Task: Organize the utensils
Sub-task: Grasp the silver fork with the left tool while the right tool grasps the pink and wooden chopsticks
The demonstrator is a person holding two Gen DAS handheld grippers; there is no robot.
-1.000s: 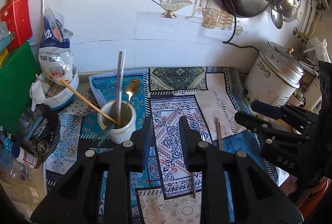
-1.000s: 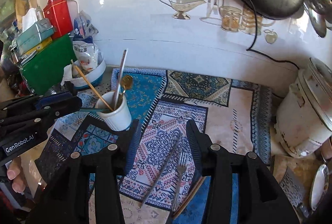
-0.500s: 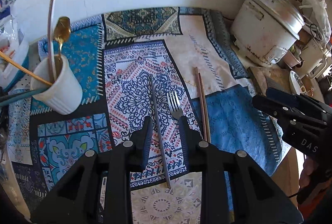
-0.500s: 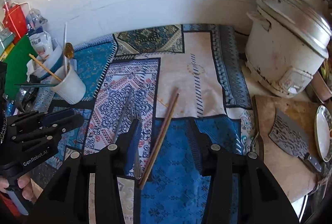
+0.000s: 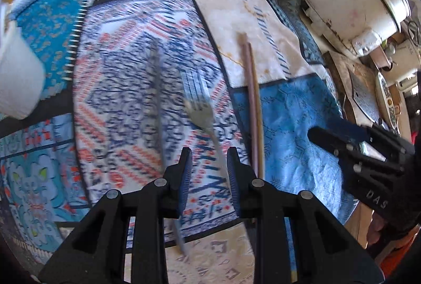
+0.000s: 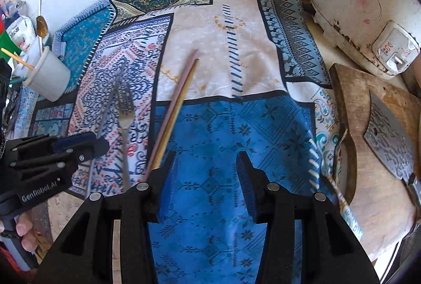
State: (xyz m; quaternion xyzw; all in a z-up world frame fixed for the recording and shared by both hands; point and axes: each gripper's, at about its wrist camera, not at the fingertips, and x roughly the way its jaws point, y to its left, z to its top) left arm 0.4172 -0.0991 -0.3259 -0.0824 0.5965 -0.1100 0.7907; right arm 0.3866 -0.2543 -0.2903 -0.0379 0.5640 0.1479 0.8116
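The fork (image 5: pixel 196 110) lies flat on the patterned cloth (image 5: pixel 294 142), tines toward the wall and handle running back toward me, tilted slightly to the right as I see it from the left wrist; just to its left a long grey metal stick (image 5: pixel 158 100) lies almost parallel, and to its right a pair of chopsticks (image 5: pixel 253 110) lies side by side, also pointing roughly at the wall; in the right wrist view the chopsticks (image 6: pixel 175 105) slant from upper right down to lower left.

My left gripper (image 5: pixel 208 163) hangs over the fork's handle with its jaws a modest way apart; the handle runs through the gap, and I see no pad pressing on it; it holds nothing. My right gripper (image 6: pixel 205 168) stands wider, over bare blue cloth, empty; its left finger sits just beside the near ends of the chopsticks.

The white cup (image 6: pixel 47 79) with a spoon (image 6: pixel 41 26) and sticks in it stands at the far left, cut off in the left view; that view is smeared, so the tines are hard to count; the near ends of the chopsticks are hidden behind my fingers.
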